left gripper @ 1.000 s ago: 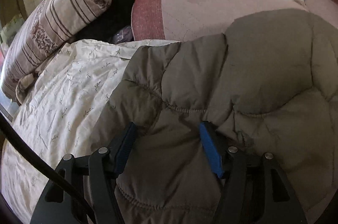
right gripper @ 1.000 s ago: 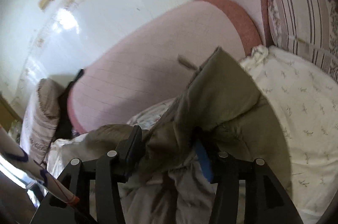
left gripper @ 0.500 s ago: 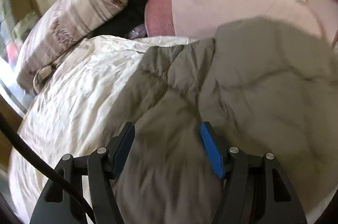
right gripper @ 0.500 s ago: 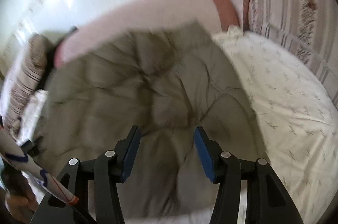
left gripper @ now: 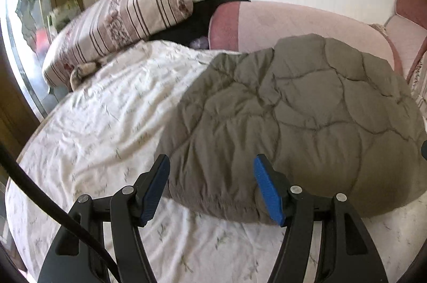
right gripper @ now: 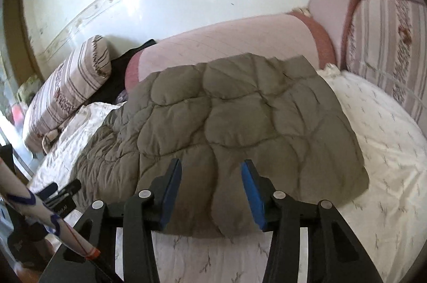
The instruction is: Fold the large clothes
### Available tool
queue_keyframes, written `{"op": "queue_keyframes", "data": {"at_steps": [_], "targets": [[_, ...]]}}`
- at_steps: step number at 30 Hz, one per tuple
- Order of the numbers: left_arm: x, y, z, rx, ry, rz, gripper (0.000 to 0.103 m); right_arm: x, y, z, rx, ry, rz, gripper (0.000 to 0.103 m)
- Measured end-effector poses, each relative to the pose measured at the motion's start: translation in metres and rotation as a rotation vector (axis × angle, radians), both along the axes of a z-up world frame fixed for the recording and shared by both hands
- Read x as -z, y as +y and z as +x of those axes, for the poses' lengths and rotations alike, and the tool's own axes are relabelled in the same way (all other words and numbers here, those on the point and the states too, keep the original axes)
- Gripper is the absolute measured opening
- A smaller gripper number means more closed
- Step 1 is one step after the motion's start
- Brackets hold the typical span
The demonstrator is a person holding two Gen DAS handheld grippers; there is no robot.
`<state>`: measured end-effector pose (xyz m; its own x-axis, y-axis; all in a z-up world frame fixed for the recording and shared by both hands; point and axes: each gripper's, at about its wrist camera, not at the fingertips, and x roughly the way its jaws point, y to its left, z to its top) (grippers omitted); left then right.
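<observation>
A large olive-grey quilted jacket (left gripper: 293, 117) lies folded flat on the white floral bed sheet (left gripper: 101, 122). It also shows in the right wrist view (right gripper: 234, 122). My left gripper (left gripper: 212, 184) is open and empty, raised just above the jacket's near left edge. My right gripper (right gripper: 212, 189) is open and empty, just above the jacket's near edge. In the right wrist view the left gripper (right gripper: 61, 192) shows at the lower left, beside the jacket's left side.
A striped bolster pillow (left gripper: 120, 21) lies at the bed's left. A pink padded headboard (left gripper: 293, 21) runs behind the jacket, with dark clothing (left gripper: 202, 16) beside it. Another striped cushion (right gripper: 387, 48) stands at the right. Bare sheet (right gripper: 387, 149) lies right of the jacket.
Both grippers let go of the jacket and pulled back toward the near edge. The raised part of the jacket dropped and it now lies flat, folded.
</observation>
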<state>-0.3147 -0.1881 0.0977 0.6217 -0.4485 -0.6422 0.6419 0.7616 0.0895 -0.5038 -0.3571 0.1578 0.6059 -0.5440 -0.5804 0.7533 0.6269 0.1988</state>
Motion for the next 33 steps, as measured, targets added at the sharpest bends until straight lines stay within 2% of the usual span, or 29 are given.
{"op": "queue_keyframes", "data": {"at_steps": [2, 5, 7, 9, 13, 17, 20, 22, 24, 26, 28, 30, 33], "targets": [[0.008, -0.007, 0.008, 0.003, 0.002, -0.02, 0.065, 0.01, -0.006, 0.014, -0.005, 0.032, -0.016, 0.051], [0.026, -0.025, 0.023, 0.019, 0.038, 0.02, 0.065, 0.029, -0.018, 0.036, 0.001, 0.077, -0.005, 0.051], [0.032, -0.033, 0.029, 0.02, 0.016, 0.033, 0.069, 0.04, -0.028, 0.049, 0.002, 0.104, 0.023, 0.051], [0.038, -0.038, 0.034, 0.012, 0.023, 0.053, 0.074, 0.056, -0.034, 0.064, -0.011, 0.168, 0.026, 0.052], [0.044, -0.047, 0.036, 0.007, 0.001, 0.078, 0.076, 0.072, -0.036, 0.071, 0.01, 0.185, 0.021, 0.053], [0.045, -0.049, 0.036, 0.002, -0.017, 0.084, 0.076, 0.074, -0.035, 0.073, 0.004, 0.194, 0.001, 0.054], [0.043, -0.046, 0.036, 0.001, -0.017, 0.072, 0.076, 0.065, -0.037, 0.063, -0.005, 0.157, 0.024, 0.053], [0.038, -0.041, 0.036, -0.002, -0.01, 0.053, 0.076, 0.051, -0.04, 0.049, -0.001, 0.087, 0.05, 0.053], [0.029, -0.033, 0.038, -0.018, -0.007, 0.017, 0.076, 0.03, -0.048, 0.024, 0.067, 0.017, 0.016, 0.053], [0.019, -0.023, 0.045, -0.057, -0.016, -0.029, 0.076, 0.022, -0.058, 0.003, 0.151, 0.004, -0.009, 0.052], [0.015, -0.017, 0.053, -0.097, -0.018, -0.04, 0.076, 0.023, -0.074, -0.021, 0.252, 0.0, 0.019, 0.046], [0.022, -0.017, 0.065, -0.124, 0.02, -0.024, 0.076, 0.032, -0.089, -0.037, 0.322, 0.012, 0.087, 0.042], [0.039, -0.019, 0.081, -0.133, 0.144, -0.019, 0.076, 0.053, -0.105, -0.05, 0.387, 0.022, 0.195, 0.039]]}}
